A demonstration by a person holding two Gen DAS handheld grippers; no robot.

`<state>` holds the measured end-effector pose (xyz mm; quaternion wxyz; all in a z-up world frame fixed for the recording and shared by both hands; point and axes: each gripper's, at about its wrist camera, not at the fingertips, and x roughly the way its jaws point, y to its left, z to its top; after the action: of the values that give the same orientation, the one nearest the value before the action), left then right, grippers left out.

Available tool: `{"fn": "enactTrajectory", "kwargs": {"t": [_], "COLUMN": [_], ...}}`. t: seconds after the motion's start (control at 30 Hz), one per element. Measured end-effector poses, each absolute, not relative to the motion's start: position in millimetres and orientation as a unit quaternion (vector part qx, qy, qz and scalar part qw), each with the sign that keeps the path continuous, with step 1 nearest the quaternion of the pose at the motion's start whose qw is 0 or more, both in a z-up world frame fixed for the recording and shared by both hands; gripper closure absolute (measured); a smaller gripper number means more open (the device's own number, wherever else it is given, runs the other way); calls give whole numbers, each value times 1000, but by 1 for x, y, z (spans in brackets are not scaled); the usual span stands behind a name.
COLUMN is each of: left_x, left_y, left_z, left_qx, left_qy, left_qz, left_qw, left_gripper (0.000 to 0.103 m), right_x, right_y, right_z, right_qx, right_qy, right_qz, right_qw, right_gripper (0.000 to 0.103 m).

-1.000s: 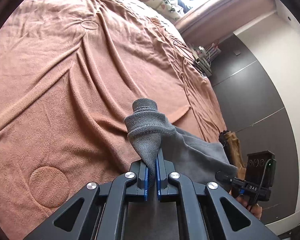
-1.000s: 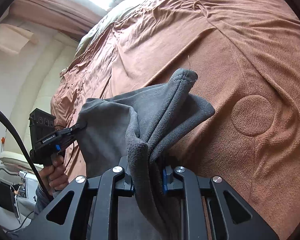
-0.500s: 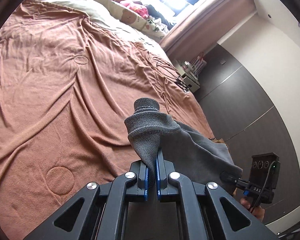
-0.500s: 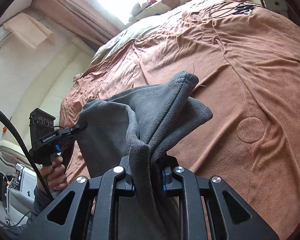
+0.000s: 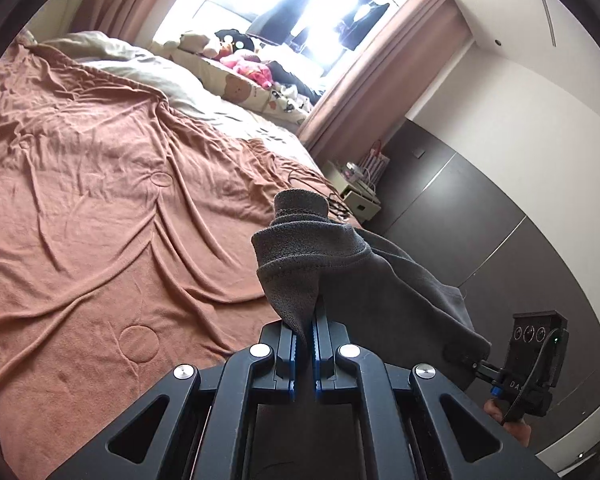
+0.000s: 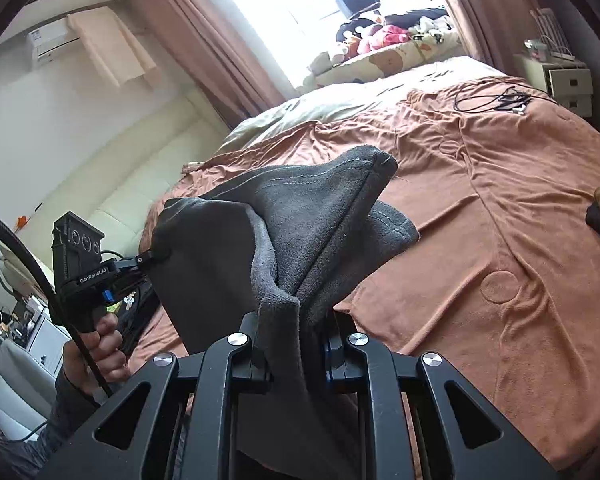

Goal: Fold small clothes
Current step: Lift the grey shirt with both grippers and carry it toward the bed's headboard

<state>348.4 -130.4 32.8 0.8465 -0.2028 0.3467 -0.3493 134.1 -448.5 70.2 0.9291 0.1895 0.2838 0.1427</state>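
While both sets of jaws are clamped on it, the grey garment (image 5: 380,276) hangs stretched between the left gripper (image 5: 305,334) and right gripper (image 6: 296,344), held in the air above the near edge of the bed (image 5: 100,216), whose brown blanket (image 6: 500,208) lies rumpled beneath.

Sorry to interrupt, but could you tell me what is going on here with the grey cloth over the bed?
A person is holding a small grey garment stretched between two handheld tools, above a bed covered by a brown blanket. The left tool is shut on one bunched corner of the garment, and the right tool is shut on a thicker bunch at the other end. The garment hangs in the air between them, not lying on the blanket, so no fold has been laid down yet.
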Motion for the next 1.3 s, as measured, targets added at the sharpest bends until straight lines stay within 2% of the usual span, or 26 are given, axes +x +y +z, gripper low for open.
{"fn": "enactTrajectory", "kwargs": {"t": [0.73, 1.07, 1.3], "left_x": [205, 165, 166], "left_y": [-83, -59, -25], "left_z": [150, 196, 200], "left_qx": [-175, -163, -175], "left_qy": [257, 234, 218], "left_qz": [-310, -290, -281], "left_qw": [898, 913, 918], "left_gripper": [98, 98, 98], "right_x": [35, 35, 57], "right_y": [-419, -416, -400], "right_z": [125, 135, 143], "right_qx": [122, 104, 83], "right_qy": [205, 197, 200], "right_qz": [199, 236, 257], "right_qw": [951, 946, 942], "right_gripper": [90, 90, 90]}}
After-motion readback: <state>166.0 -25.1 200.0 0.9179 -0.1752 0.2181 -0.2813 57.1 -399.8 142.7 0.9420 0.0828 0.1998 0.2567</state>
